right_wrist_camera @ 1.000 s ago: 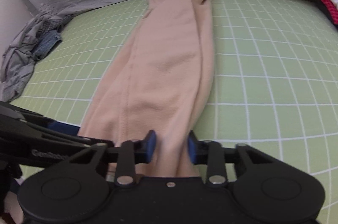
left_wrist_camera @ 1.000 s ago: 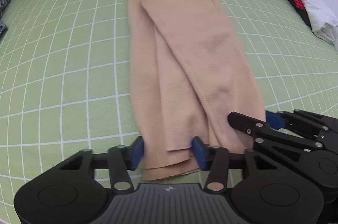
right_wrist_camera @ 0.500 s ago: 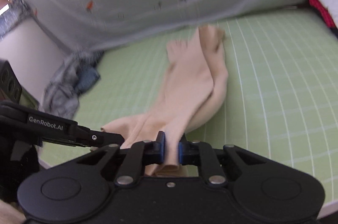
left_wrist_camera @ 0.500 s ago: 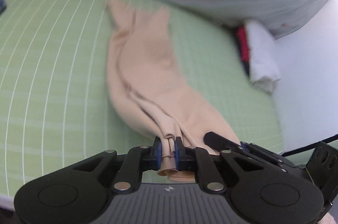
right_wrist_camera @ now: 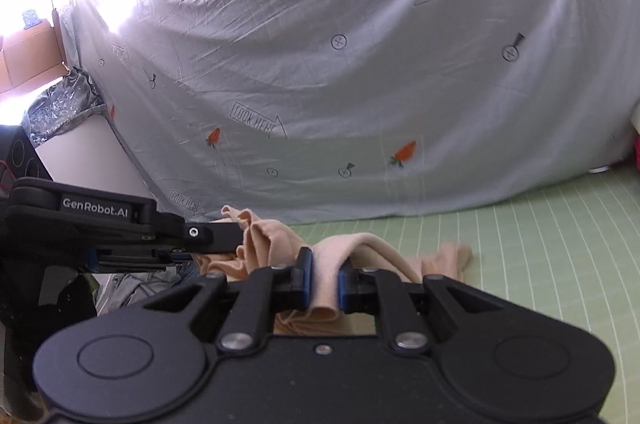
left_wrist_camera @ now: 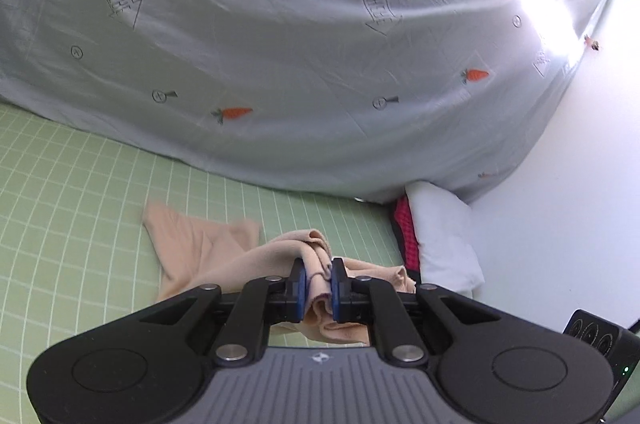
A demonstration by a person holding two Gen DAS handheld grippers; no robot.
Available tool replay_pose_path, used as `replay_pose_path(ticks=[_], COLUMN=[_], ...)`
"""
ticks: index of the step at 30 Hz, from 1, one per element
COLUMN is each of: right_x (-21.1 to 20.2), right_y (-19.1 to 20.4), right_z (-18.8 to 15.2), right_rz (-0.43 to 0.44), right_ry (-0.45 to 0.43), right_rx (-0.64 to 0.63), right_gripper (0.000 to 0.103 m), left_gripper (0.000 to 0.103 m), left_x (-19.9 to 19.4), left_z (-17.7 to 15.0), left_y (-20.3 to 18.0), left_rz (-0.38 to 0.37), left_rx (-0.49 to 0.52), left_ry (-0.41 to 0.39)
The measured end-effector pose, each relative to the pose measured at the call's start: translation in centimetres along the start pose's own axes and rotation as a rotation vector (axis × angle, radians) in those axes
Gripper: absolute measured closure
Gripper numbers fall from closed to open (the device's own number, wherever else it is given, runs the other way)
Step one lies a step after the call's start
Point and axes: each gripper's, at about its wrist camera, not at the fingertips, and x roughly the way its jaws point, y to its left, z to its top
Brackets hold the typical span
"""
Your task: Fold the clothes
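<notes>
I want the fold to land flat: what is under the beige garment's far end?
The green checked sheet lies under the beige garment; its far end rests there. Anything beneath the fabric is covered.

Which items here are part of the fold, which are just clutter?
In the job:
- beige garment, far end on the green grid sheet
- left claw, shut on the garment
- right claw, shut on the garment

Lying about:
- carrot-print grey sheet hanging behind
- white and red folded pile
- grey clothes heap
- cardboard box
</notes>
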Motion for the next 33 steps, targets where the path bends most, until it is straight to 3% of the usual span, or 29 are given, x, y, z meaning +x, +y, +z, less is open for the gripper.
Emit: replay_pose_path(ticks=[5, 11, 22, 24, 31, 32, 33], right_x=[3.4, 9.6, 21.6, 23.3, 24.8, 24.5, 23.9], right_y=[-1.5, -5.1, -10.2, -11.2, -13.1, -13.0, -12.8], right_z=[1.4, -0.1, -2.2, -2.5, -1.1, -0.7, -0.3], right_rz=[-0.003, -0.045, -0.187, -0.201, -0.205, -0.207, -0.211], right_ry=[0.035, 0.131, 0.289, 0.304, 0.293, 0.276, 0.243], right_rx=[-0.007, 0.070, 0.089, 0.109, 0.218, 0.220, 0.210], right_gripper=[0.090, 0.090, 0.087, 0.082, 0.079, 0.073, 0.057], left_gripper=[0.090, 0.090, 0.090, 0.090, 0.086, 0.085, 0.081], left_x=[3.2, 9.9, 22.3, 23.3, 21.0, 20.7, 20.4], left_z=[1.4, 1.8, 2.7, 2.6, 4.3, 4.5, 4.7], left_y=[2.2, 5.7, 11.8, 12.4, 11.5, 11.4, 11.3], left_rz=[0.050, 0.130, 0.266, 0.282, 0.288, 0.289, 0.290], left_rx=[-0.028, -0.080, -0.155, -0.155, -0.137, -0.134, -0.132], left_ry=[0.039, 0.139, 0.278, 0.275, 0.190, 0.178, 0.165])
